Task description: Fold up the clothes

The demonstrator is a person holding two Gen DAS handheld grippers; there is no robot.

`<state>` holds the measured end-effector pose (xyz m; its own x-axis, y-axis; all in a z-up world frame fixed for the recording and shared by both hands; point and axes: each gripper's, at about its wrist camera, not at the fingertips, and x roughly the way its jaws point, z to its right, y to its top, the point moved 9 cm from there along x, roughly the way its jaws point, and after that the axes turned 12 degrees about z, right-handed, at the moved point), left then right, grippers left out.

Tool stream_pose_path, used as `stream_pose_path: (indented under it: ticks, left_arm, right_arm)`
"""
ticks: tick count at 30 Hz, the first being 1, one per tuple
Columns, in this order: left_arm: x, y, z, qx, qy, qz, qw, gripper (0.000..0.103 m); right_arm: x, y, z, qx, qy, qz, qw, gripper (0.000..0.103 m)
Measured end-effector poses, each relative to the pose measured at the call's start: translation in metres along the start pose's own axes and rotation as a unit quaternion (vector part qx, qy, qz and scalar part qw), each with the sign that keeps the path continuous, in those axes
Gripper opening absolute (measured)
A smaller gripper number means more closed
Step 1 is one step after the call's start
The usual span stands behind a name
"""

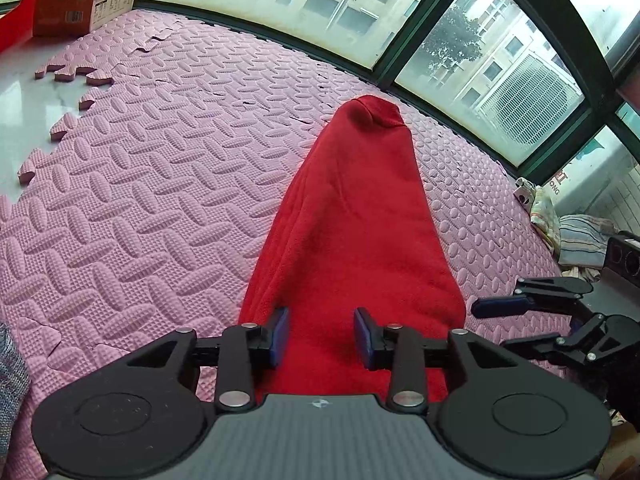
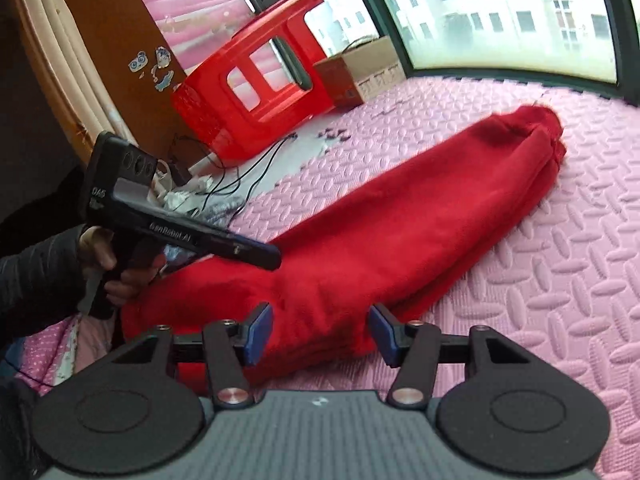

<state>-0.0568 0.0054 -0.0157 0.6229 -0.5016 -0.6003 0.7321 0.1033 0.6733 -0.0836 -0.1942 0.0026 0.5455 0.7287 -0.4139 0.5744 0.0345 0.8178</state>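
the red garment (image 1: pixel 352 240) is a soft matt fleece-like cloth, fuzzy all over. under it the pink mat (image 1: pixel 140 184) looks like foam, matt, embossed with raised ridged ovals. off beyond the left gripper (image 1: pixel 321 338), the red stool (image 2: pixel 248 92) is glossy hard plastic, the box (image 2: pixel 360 76) plain cardboard.

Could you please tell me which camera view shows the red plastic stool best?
The right wrist view: the red plastic stool lies tipped on its side beyond the pink mat, with its seat and legs visible. The left wrist view catches only a red sliver at its top-left edge.
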Motion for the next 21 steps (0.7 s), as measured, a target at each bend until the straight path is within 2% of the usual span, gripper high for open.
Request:
stream_pose_path:
  ticks: [4, 8, 11, 16, 21]
  left_arm:
    - [-0.009, -0.002, 0.004, 0.021, -0.001, 0.003, 0.9998, 0.045]
    - [-0.02, -0.007, 0.002, 0.03, -0.011, 0.006, 0.9995, 0.045]
    - [-0.026, -0.007, 0.0, 0.021, -0.022, 0.007, 0.9995, 0.045]
    - [-0.024, 0.005, 0.008, 0.029, -0.033, 0.002, 0.999, 0.049]
    - [0.003, 0.027, 0.024, 0.043, -0.053, -0.006, 0.9976, 0.049]
  right_arm:
    - [0.02, 0.006, -0.013, -0.017, -0.009, 0.015, 1.0, 0.055]
    - [0.035, -0.016, -0.014, -0.038, -0.033, -0.025, 0.998, 0.054]
    - [0.03, -0.019, -0.014, -0.051, -0.046, -0.032, 0.997, 0.053]
    - [0.028, 0.0, -0.011, -0.039, -0.063, -0.005, 0.997, 0.053]
    - [0.044, -0.003, 0.015, 0.028, -0.082, -0.006, 0.996, 0.053]
